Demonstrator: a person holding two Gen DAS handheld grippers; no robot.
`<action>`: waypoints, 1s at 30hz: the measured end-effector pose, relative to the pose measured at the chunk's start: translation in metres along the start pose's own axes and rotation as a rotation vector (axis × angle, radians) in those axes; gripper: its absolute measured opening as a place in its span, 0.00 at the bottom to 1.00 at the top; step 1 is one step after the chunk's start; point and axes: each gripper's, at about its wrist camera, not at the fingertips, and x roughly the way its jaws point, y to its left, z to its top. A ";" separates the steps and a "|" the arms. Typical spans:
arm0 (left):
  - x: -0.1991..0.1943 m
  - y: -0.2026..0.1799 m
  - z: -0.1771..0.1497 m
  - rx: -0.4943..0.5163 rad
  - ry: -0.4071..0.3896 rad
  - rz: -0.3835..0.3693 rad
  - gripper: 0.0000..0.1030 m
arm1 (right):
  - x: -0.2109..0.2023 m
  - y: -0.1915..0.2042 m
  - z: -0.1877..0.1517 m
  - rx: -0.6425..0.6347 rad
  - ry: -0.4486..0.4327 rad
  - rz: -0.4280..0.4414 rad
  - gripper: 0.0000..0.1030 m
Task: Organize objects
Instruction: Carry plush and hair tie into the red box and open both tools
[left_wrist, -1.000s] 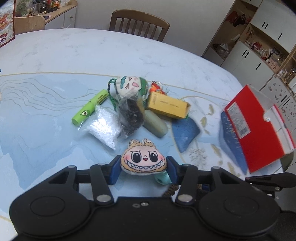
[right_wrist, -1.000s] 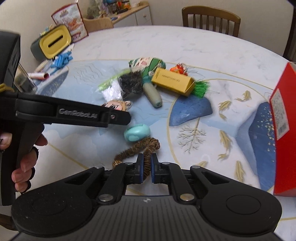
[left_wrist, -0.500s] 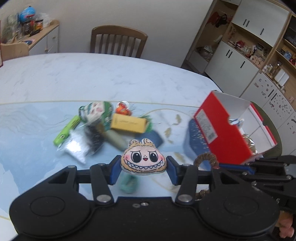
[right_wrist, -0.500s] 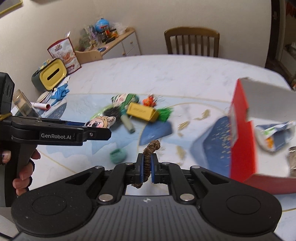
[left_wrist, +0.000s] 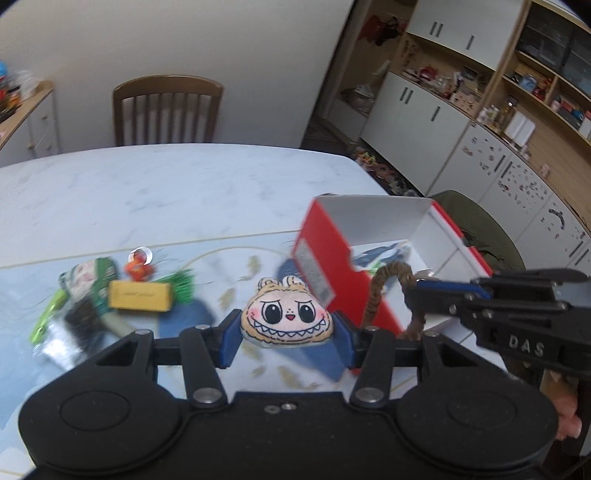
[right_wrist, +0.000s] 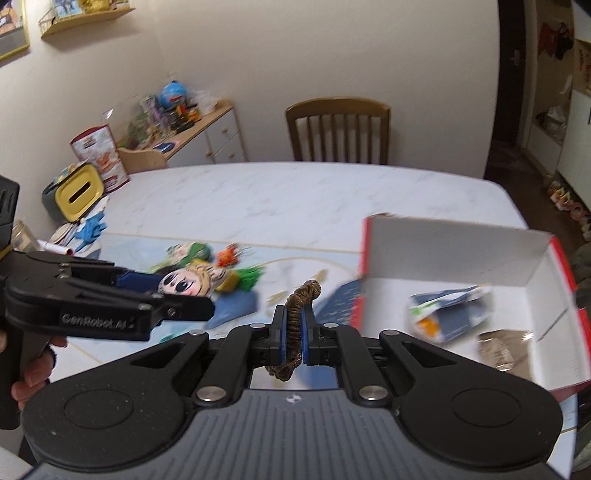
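Only my right wrist view shows inside the red box (right_wrist: 461, 254): a blue packet (right_wrist: 448, 310). My left gripper (left_wrist: 287, 326) jaws clamp the plush face (left_wrist: 287, 320); my right gripper (right_wrist: 294, 326) jaws pinch the brown coil (right_wrist: 295, 325), both raised just beside that box.

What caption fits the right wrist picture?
Right claw carries a brown scrunchie toward the red box.

Marble table (right_wrist: 295, 195) (blue-patterned mat) bears red box (right_wrist: 461, 254), seemingly mixed clutter (left_wrist: 110, 295).
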 end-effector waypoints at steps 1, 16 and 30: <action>0.003 -0.007 0.002 0.008 0.002 -0.004 0.48 | -0.002 -0.007 0.001 0.002 -0.007 -0.008 0.07; 0.068 -0.105 0.030 0.119 0.057 -0.049 0.48 | -0.023 -0.135 0.019 0.059 -0.059 -0.094 0.07; 0.158 -0.167 0.036 0.172 0.191 -0.012 0.48 | 0.028 -0.215 0.007 0.133 0.016 -0.070 0.07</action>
